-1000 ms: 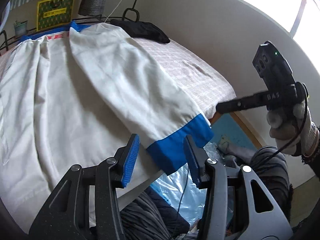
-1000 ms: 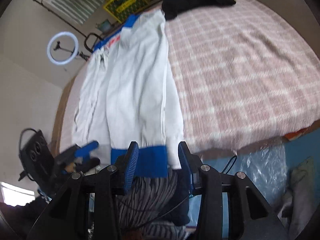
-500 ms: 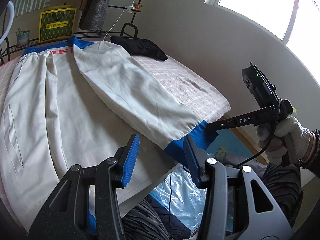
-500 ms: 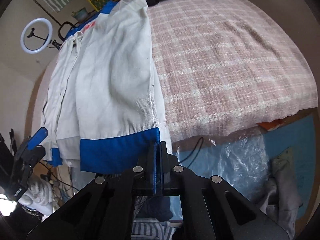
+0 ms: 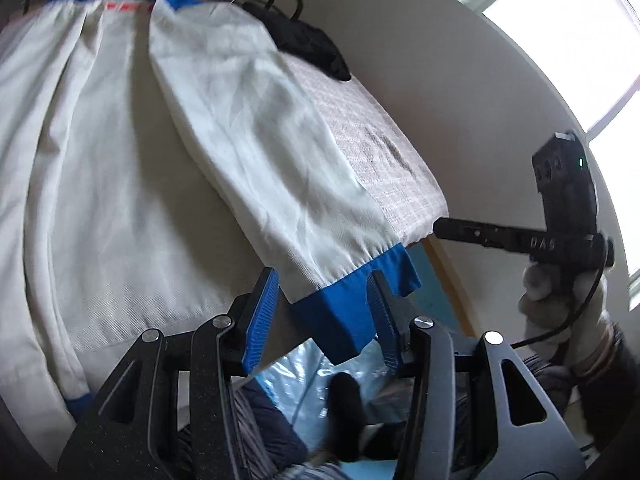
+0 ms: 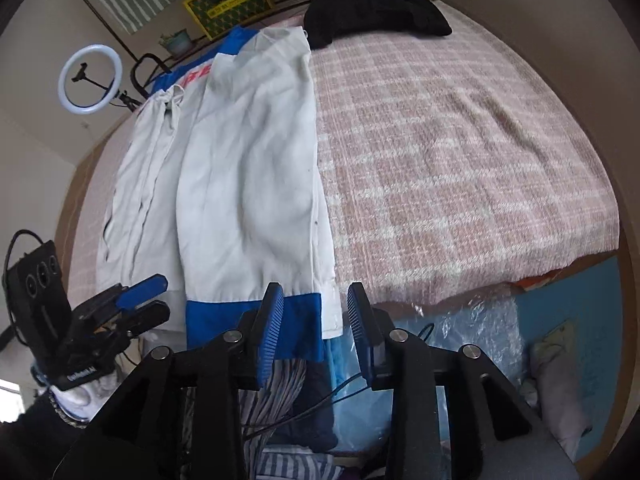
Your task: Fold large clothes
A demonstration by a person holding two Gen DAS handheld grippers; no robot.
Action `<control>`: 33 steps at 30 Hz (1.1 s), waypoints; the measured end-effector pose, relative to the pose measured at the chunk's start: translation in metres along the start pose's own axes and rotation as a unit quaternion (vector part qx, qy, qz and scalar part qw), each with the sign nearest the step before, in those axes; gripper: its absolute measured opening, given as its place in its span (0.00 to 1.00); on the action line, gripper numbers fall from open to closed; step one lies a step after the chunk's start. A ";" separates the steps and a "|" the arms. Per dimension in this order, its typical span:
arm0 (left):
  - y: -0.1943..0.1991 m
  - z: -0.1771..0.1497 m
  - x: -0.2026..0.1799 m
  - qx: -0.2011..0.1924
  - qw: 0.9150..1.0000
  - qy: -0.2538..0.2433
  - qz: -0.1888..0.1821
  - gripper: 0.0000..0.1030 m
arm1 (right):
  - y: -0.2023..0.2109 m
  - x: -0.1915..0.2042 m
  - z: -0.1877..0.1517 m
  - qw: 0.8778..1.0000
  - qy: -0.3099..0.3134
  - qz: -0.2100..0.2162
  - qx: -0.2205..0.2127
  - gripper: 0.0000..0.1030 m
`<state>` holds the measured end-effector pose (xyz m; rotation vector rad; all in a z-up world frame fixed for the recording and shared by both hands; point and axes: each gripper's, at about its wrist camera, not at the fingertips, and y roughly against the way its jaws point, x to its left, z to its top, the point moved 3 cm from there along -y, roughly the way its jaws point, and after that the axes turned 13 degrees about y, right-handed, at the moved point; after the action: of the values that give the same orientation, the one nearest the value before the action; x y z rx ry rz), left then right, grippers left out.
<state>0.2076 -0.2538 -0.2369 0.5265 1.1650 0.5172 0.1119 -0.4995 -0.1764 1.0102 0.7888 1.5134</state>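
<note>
A large white garment [image 6: 248,184] with blue trim lies lengthwise on the bed, one long white part folded over it. Its blue cuff [image 5: 348,316] hangs over the near bed edge. My left gripper [image 5: 322,320] is open, and the cuff lies loose between its blue pads. It also shows at the left of the right wrist view as the left gripper [image 6: 154,300]. My right gripper [image 6: 316,328] hovers over the blue cuff [image 6: 224,324] and the garment's white edge; its jaws are opening and press on nothing. A gloved hand holds the right gripper [image 5: 444,232] beside the bed corner.
A pink plaid blanket [image 6: 460,160] covers the bed, with a black garment [image 6: 376,16] at its far end. Clear plastic sheeting [image 6: 472,320] and a blue mat lie on the floor below the near edge. A ring light [image 6: 90,80] and a yellow crate [image 6: 228,4] stand behind the bed.
The right gripper's jaws closed completely at the cuff's edge half a second ago and now stand apart again, slightly higher. The left gripper rolled and came closer over the blue cuff.
</note>
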 end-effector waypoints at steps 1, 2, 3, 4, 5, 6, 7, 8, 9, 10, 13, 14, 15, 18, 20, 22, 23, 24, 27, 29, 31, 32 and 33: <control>-0.003 0.003 0.003 0.009 1.000 0.020 -0.006 0.45 | -0.006 -0.002 -0.002 1.000 -0.002 0.001 0.002 0.31; -0.007 0.007 0.005 0.018 0.999 0.035 -0.011 0.45 | -0.014 -0.006 -0.004 1.000 -0.005 0.004 0.008 0.31; -0.013 0.010 0.007 0.030 0.998 0.051 -0.014 0.45 | -0.021 -0.009 -0.006 1.000 -0.009 0.009 0.015 0.31; -0.021 0.011 0.009 0.048 0.997 0.063 -0.016 0.40 | -0.026 -0.011 -0.007 1.000 -0.009 0.009 0.019 0.31; -0.028 0.012 0.010 0.063 0.996 0.070 -0.013 0.21 | -0.028 -0.012 -0.008 1.000 -0.006 0.009 0.022 0.31; -0.033 0.012 0.012 0.064 0.995 0.075 -0.004 0.10 | -0.029 -0.013 -0.008 1.000 -0.003 0.010 0.024 0.31; -0.034 0.012 0.016 0.064 0.993 0.096 -0.021 0.10 | -0.028 -0.015 -0.007 1.000 -0.002 0.017 0.022 0.31; -0.031 0.013 0.019 0.064 0.988 0.124 -0.063 0.09 | -0.024 -0.017 -0.006 0.999 -0.006 0.030 0.018 0.31; -0.024 0.014 0.022 0.057 0.975 0.166 -0.136 0.09 | -0.019 -0.020 -0.004 0.999 -0.012 0.043 0.010 0.31; -0.019 0.014 0.024 0.045 0.971 0.174 -0.159 0.09 | -0.013 -0.023 -0.001 0.998 -0.017 0.056 -0.003 0.31; -0.018 0.011 0.027 0.004 0.990 0.122 -0.070 0.09 | -0.010 -0.031 0.000 0.997 -0.025 0.067 -0.029 0.31; -0.024 0.007 0.034 0.012 0.992 0.121 -0.040 0.09 | -0.014 -0.034 -0.001 0.996 -0.031 0.076 -0.025 0.31; -0.026 0.004 0.040 0.016 0.992 0.122 -0.016 0.10 | -0.019 -0.037 -0.002 0.995 -0.039 0.085 -0.018 0.31; -0.018 -0.003 0.044 0.005 0.993 0.116 0.008 0.18 | -0.022 -0.039 0.000 0.994 -0.043 0.097 -0.020 0.31; 0.002 -0.008 0.034 -0.027 0.996 0.085 0.028 0.19 | -0.017 -0.037 0.004 0.992 -0.041 0.113 -0.035 0.31; 0.021 -0.012 0.021 -0.056 0.996 0.044 0.046 0.19 | -0.012 -0.038 0.011 0.989 -0.040 0.131 -0.052 0.33; 0.031 -0.013 0.012 -0.069 0.996 0.018 0.054 0.19 | -0.010 -0.040 0.014 0.987 -0.040 0.140 -0.060 0.36; 0.036 -0.014 0.002 -0.080 0.995 -0.006 0.060 0.19 | -0.010 -0.041 0.016 0.986 -0.038 0.149 -0.067 0.46; 0.036 -0.014 -0.023 -0.101 0.989 -0.071 0.082 0.19 | -0.023 -0.049 0.025 0.985 -0.037 0.154 -0.065 0.52; 0.023 -0.012 -0.031 -0.095 0.988 -0.088 0.088 0.19 | -0.036 -0.059 0.032 0.982 -0.052 0.168 -0.063 0.52; -0.005 -0.011 -0.039 -0.078 0.990 -0.090 0.082 0.19 | -0.049 -0.068 0.040 0.977 -0.069 0.190 -0.063 0.52; -0.014 -0.012 -0.041 -0.071 0.990 -0.093 0.082 0.19 | -0.055 -0.071 0.044 0.974 -0.072 0.203 -0.065 0.52; -0.023 -0.012 -0.045 -0.069 0.989 -0.102 0.085 0.19 | -0.060 -0.072 0.048 0.972 -0.072 0.212 -0.065 0.52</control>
<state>0.1845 -0.2985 -0.2230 0.5486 0.8873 0.6705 0.1825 -0.5611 -0.2227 1.2257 0.3776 1.8019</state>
